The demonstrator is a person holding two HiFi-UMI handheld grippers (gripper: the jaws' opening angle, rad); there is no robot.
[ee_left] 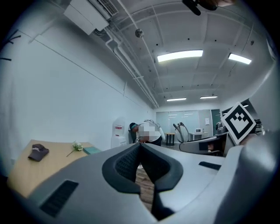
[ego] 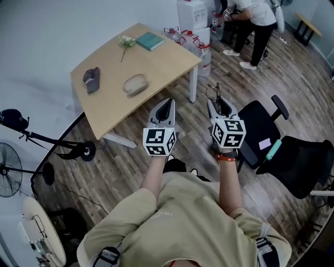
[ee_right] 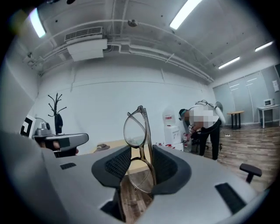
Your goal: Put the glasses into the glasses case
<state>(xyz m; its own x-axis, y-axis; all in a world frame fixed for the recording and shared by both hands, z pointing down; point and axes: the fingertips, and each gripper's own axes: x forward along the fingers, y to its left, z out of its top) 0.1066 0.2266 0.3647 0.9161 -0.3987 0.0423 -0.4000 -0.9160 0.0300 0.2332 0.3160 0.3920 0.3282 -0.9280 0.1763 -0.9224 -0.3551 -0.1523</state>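
Observation:
The glasses (ee_right: 138, 131), thin-framed with clear lenses, stand on edge between the pads of my right gripper (ee_right: 141, 158), which is shut on them. In the head view they stick out ahead of the right gripper (ego: 215, 106) as the glasses (ego: 213, 93), over the wooden floor. A tan oval glasses case (ego: 135, 84) lies closed on the wooden table (ego: 162, 65), ahead and to the left of both grippers. My left gripper (ego: 167, 110) is held level beside the right one. Its tips (ee_left: 140, 145) meet with nothing between them. The case is hidden in both gripper views.
The table also carries a dark cap (ego: 91, 79), a flower (ego: 126, 41) and a teal book (ego: 150, 40). Two black office chairs (ego: 261, 125) (ego: 305, 161) stand at the right. Water bottles (ego: 201, 49), a dispenser (ego: 192, 13) and a bending person (ego: 258, 21) are beyond the table.

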